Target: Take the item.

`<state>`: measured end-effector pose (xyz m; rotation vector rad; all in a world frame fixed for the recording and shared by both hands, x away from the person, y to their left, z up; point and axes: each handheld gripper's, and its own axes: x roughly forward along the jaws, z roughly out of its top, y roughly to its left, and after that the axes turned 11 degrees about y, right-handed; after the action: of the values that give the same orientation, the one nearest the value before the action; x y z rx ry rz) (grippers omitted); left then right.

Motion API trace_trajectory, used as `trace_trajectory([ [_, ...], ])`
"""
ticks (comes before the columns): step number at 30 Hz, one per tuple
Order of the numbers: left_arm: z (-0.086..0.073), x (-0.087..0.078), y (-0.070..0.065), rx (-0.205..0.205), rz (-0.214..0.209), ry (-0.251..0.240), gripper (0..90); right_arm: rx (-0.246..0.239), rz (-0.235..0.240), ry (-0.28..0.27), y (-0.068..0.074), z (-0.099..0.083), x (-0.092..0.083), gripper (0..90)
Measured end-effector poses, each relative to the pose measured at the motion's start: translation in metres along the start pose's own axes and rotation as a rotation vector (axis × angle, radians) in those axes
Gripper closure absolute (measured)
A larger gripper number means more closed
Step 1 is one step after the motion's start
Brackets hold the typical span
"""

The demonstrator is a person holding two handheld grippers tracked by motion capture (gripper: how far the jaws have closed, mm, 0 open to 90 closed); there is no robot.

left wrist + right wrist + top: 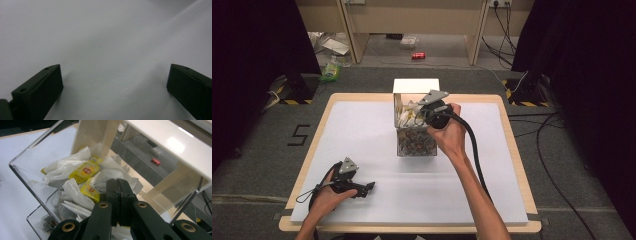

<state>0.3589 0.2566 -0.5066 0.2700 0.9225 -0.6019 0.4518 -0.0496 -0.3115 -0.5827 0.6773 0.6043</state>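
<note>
Inside clear box (27, 170): white tea bags (110, 176), yellow tags.

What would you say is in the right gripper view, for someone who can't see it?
The right gripper, its black jaws pressed together, reaches into a clear box full of tea bags with yellow tags. Whether it pinches one is hidden.

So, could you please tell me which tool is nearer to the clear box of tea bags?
Right. The right tool is at the clear box, dipped into its open top among the tea bags, jaws shut. The left tool rests apart on the white mat at the table's near left.
</note>
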Motion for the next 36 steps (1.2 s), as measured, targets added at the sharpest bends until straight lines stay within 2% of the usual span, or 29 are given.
trace_trajectory([
  [2,0.0,0.0,0.0,0.0,0.0,0.0,0.0,-0.013,-0.003,-0.014,-0.001,0.002,-0.003,90.0],
  [3,0.0,0.0,0.0,0.0,0.0,0.0,0.0,-0.008,0.0,-0.033,-0.001,0.003,-0.007,90.0],
  [20,0.0,0.0,0.0,0.003,0.002,0.001,0.0,0.027,0.021,-0.157,-0.009,0.006,-0.046,90.0],
  [36,0.0,0.0,0.0,0.003,0.002,0.001,0.0,0.058,0.006,-0.218,-0.021,-0.001,-0.071,90.0],
])
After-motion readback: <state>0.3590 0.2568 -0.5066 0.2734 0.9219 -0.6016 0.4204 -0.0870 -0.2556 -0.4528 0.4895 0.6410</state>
